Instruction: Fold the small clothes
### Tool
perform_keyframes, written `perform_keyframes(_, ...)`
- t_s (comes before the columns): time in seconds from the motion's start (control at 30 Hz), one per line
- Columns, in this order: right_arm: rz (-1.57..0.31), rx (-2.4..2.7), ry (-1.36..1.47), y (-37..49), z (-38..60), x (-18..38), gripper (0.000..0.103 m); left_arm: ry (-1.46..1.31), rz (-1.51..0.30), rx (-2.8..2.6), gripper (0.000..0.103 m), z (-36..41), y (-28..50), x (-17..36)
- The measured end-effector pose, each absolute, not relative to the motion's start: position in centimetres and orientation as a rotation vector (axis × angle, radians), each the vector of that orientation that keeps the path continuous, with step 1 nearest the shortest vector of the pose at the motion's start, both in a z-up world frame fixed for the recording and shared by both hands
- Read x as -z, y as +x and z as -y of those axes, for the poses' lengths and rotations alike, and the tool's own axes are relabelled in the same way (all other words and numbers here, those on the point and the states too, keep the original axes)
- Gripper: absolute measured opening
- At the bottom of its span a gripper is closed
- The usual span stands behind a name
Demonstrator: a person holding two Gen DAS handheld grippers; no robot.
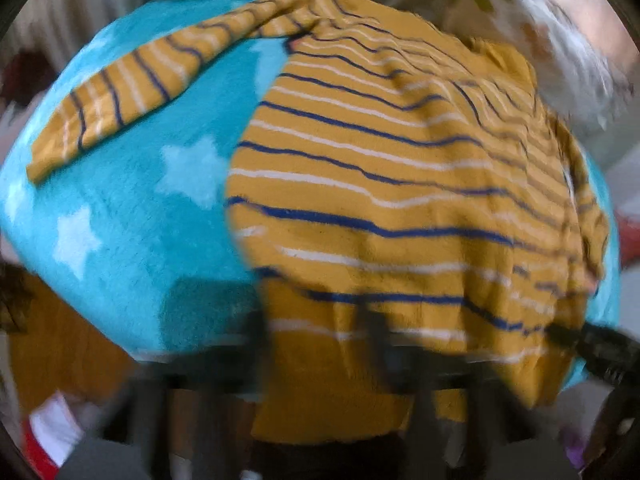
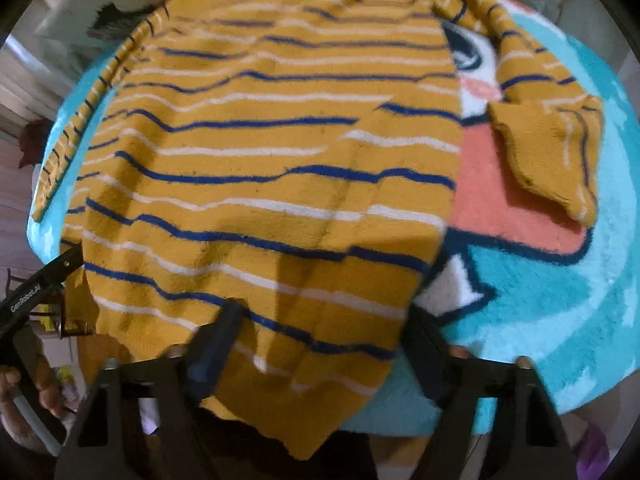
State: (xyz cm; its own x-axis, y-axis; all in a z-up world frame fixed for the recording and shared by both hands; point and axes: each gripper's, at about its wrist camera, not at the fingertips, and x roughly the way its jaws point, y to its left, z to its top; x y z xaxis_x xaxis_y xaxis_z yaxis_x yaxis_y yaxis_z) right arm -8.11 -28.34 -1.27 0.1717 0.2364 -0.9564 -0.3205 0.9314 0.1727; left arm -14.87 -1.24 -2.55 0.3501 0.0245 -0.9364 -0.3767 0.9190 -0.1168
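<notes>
Left gripper (image 1: 316, 344): motion-smeared in left wrist view, fingers just dark streaks over the sweater (image 1: 392, 184) hem, so grip can't be read there. Sweater covers most of the rug (image 2: 560, 300) artwork; neck cut off at top edge, right wrist view. Hand (image 2: 28, 396) at lower left: only partly in frame, blurred.

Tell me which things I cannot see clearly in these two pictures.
- Left tongs, left wrist view: motion blur smears the fingers; their grip on the striped sweater is unclear.
- Sweater collar, right wrist view: cut off by the top edge.
- Rug picture: mostly covered by the sweater.
</notes>
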Motion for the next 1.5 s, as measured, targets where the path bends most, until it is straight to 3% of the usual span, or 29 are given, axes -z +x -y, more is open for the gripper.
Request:
perform_keyframes(0.03, -1.31, -0.411, -0.074, -8.5, 28.6, 1.1, 0.026, -0.355, -1.192, -0.259, 0.008, 1.1, -15.0, 2.4)
perform_keyframes(0.07, -1.299, -0.455, -0.041, -8.7, 29.0, 1.1, 0.013, -0.381, -1.194, -0.254, 0.007, 0.8, -15.2, 2.3)
perform_keyframes(0.23, -1.335, -0.563, 0.188, -8.7, 32.3, 1.6, 0.009, -0.397, -1.21, -0.272, 0.007, -0.5, -17.8, 0.8)
perform_keyframes(0.4, -1.399, -0.589, 0.175, -11.5, 35.1, 2.2, 0.009, -0.417, -1.223, -0.256, 0.008, 0.1, -20.2, 0.3)
perform_keyframes(0.53, -1.34, -0.612, 0.236, -11.2, 37.3, 0.5, 0.016, -0.435, -1.226, -0.265, 0.018, 0.0, -20.9, 0.6)
perform_keyframes(0.6, -1.27, -0.555, 0.242, -10.6, 39.4, -0.8, 0.034, -0.459, -1.207, -0.282, 0.033, -0.9, -21.4, 0.1)
perform_keyframes(0.67, -1.189, -0.418, 0.191, -9.5, 41.0, -1.9, 0.062, -0.484, -1.166, -0.325, 0.042, -2.0, -22.2, -0.9)
perform_keyframes(0.9, -1.031, -0.174, 0.246, -3.6, 43.7, -1.3, 0.065, -0.518, -1.079, -0.342, 0.046, -2.2, -20.1, -3.5)
perform_keyframes(1.13, -0.923, -0.313, -0.237, -5.0, 36.0, 0.4, 0.066, -0.455, -1.047, -0.265, 0.051, 1.2, -16.9, -4.5)
perform_keyframes(1.2, -0.932, -0.263, -0.328, -4.0, 35.3, 2.0, 0.041, -0.444, -1.047, -0.253, 0.051, 1.4, -16.0, -4.4)
perform_keyframes(1.27, -0.962, -0.301, -0.22, -2.8, 37.0, 1.3, 0.003, -0.438, -1.049, -0.241, 0.051, 1.5, -15.2, -4.5)
perform_keyframes(1.5, -0.826, -0.056, 0.227, 1.4, 51.2, -6.7, 0.004, -0.44, -1.047, -0.224, 0.051, 1.7, -14.1, -4.3)
